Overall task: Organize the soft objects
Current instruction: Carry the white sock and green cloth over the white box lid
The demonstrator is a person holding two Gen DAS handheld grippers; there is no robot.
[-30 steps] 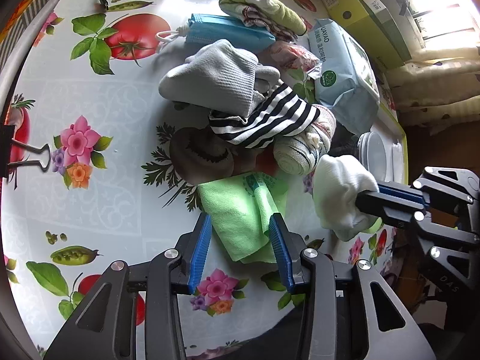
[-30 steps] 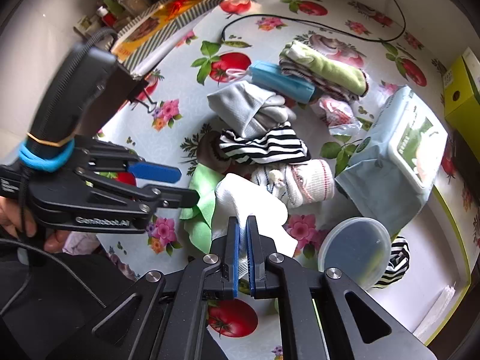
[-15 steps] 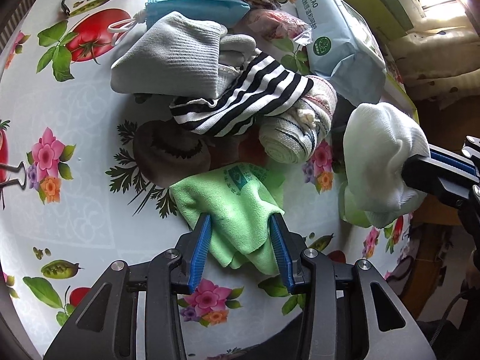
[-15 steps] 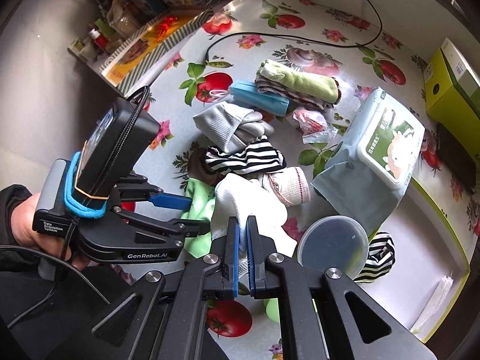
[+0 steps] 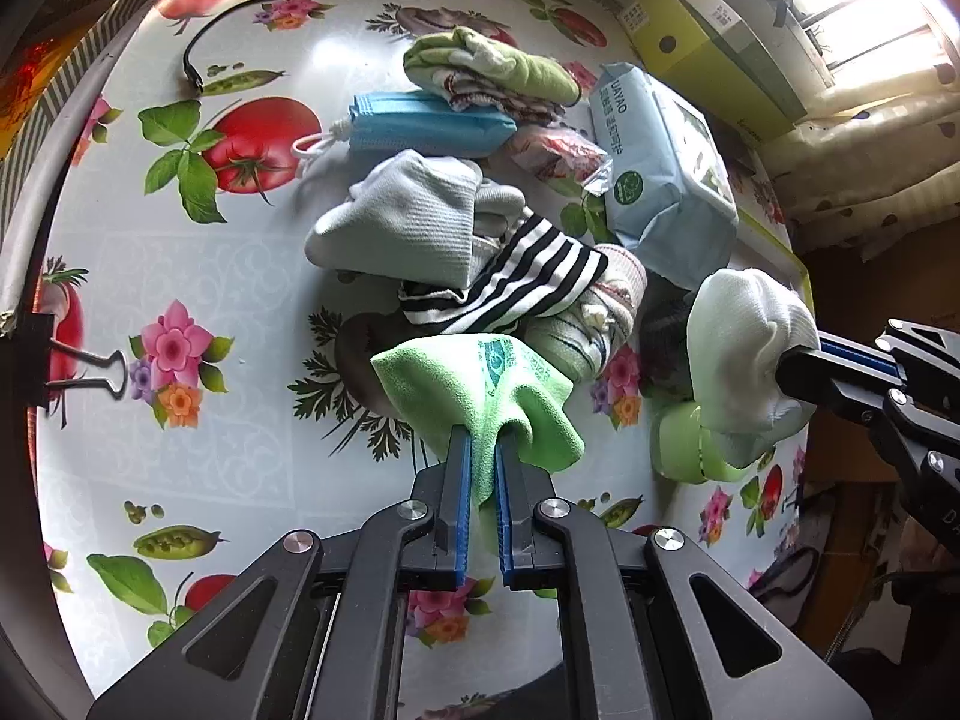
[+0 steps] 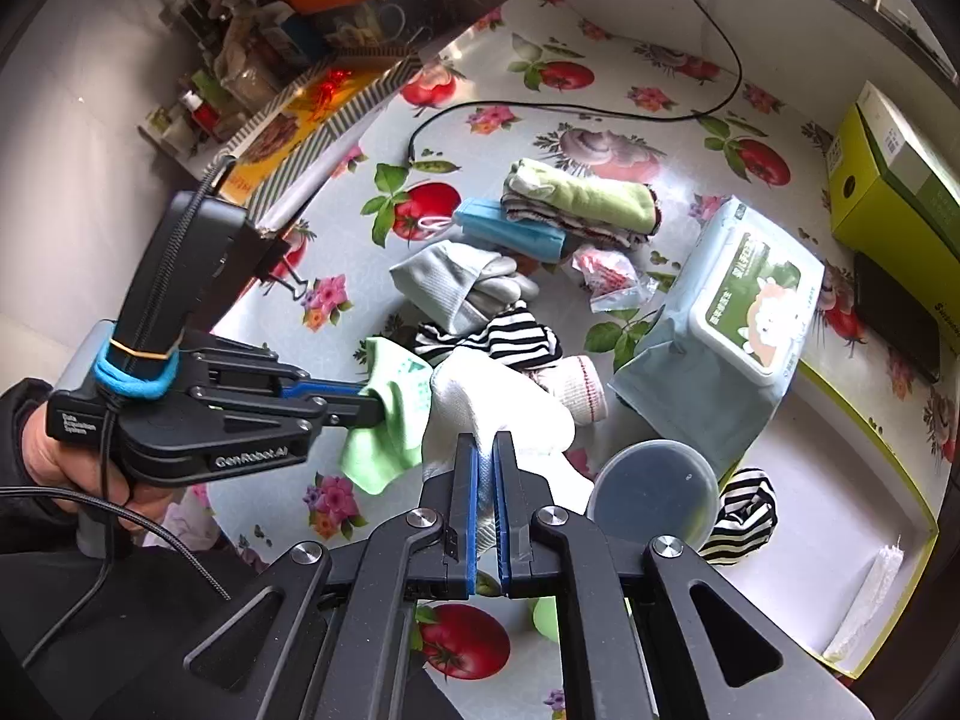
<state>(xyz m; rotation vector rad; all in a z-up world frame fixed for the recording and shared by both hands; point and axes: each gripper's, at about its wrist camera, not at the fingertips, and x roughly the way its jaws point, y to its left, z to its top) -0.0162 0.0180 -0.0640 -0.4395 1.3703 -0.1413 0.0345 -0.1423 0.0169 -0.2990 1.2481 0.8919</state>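
Left gripper (image 5: 483, 456): jaws just closed, now pinching green cloth (image 5: 480, 384) by bunched near edge, at front of sock pile (image 5: 480, 252). Right gripper (image 6: 485, 450): clamped on white sock (image 6: 498, 408), held clear of table (image 5: 180, 276). Step: pick-up done both sides. Next, likely: carry each to sorting spot; destination unclear; watch cloth dragging striped sock (image 5: 516, 282).

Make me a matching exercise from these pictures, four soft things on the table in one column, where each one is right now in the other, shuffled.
Things:
1. green cloth
2. white sock
3. grey sock
4. blue face masks

Places:
A. lying beside the printed tomato
B. pinched in the right gripper
C. partly under the striped sock
D. pinched in the left gripper

Pairs: 1-D, 2-B, 3-C, 4-A
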